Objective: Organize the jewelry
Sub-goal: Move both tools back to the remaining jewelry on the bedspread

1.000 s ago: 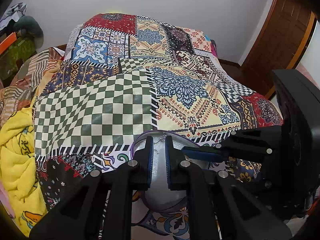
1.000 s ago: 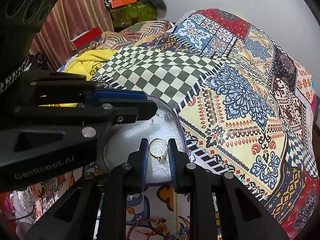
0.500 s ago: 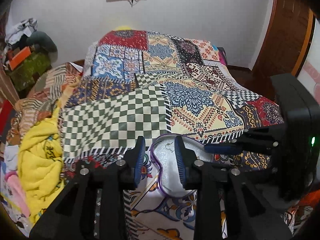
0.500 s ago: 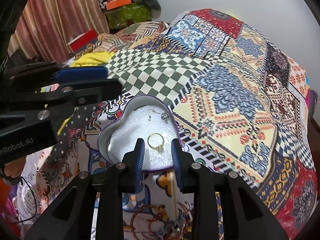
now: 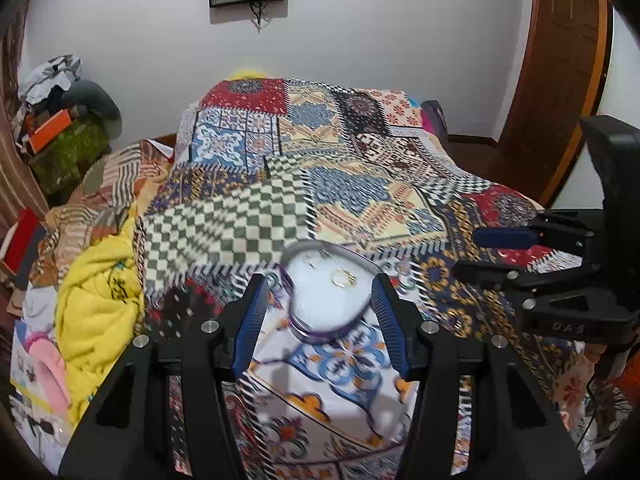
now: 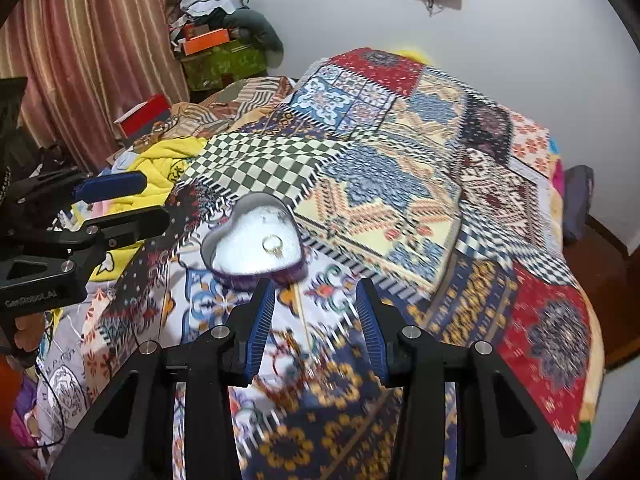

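The gold ring (image 6: 273, 245) lies inside the heart-shaped box (image 6: 224, 240). Both my left gripper (image 5: 320, 320) and right gripper (image 6: 314, 322) hover nearer me, jaws apart, empty. Next I judge: fetch the tangled jewelry (image 6: 292, 364) below the box.

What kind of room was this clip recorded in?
Most likely a bedroom: a bed under a colourful patchwork quilt, a striped pink curtain, and clothes piled on a green box in the corner.

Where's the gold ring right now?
The gold ring lies inside the heart-shaped box on the patchwork bedspread, toward the box's right side in both wrist views, ahead of the two open grippers and held by neither.
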Demonstrator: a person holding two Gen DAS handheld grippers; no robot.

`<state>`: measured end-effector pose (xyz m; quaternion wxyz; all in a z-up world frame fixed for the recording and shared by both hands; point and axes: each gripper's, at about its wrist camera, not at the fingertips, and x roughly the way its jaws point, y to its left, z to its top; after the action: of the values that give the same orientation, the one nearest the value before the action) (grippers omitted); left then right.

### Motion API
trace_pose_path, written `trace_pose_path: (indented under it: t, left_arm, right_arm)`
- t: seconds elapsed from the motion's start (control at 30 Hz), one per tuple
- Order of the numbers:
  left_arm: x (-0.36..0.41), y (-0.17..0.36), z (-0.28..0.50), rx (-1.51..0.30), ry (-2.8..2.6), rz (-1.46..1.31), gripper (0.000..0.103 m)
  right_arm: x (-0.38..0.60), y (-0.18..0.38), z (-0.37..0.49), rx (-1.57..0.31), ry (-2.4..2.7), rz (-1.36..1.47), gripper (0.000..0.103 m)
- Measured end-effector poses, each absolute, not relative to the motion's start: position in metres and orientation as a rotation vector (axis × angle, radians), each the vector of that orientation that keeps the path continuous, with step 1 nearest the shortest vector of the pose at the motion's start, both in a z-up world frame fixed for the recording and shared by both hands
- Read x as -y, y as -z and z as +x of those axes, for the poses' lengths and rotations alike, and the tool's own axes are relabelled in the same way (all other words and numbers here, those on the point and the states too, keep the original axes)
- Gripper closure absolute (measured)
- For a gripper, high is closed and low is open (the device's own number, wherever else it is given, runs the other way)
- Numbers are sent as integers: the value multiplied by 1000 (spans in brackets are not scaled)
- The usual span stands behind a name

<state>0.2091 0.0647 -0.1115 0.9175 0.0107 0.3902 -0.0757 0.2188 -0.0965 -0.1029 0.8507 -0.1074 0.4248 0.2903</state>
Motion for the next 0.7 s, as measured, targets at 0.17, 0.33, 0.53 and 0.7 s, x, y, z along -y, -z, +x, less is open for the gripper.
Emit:
trace_pose_path:
  t: [0.17,0.33,0.53,0.7]
  left_arm:
    - [-54,121,197,-838,162,4,50]
    - [-40,140,188,-884,154,-7,50]
    - [-24,168,189,-960,177,-62,50]
    - [-13,190,198,-1039,225,-177,55]
  right_arm:
    - [113,101,203,-893,-578,-231,64]
    - [130,110,190,-914,-547,-227,64]
    - [150,125,181,-941,-503,-228,64]
    - [167,136,180,-975,-473,-213,64]
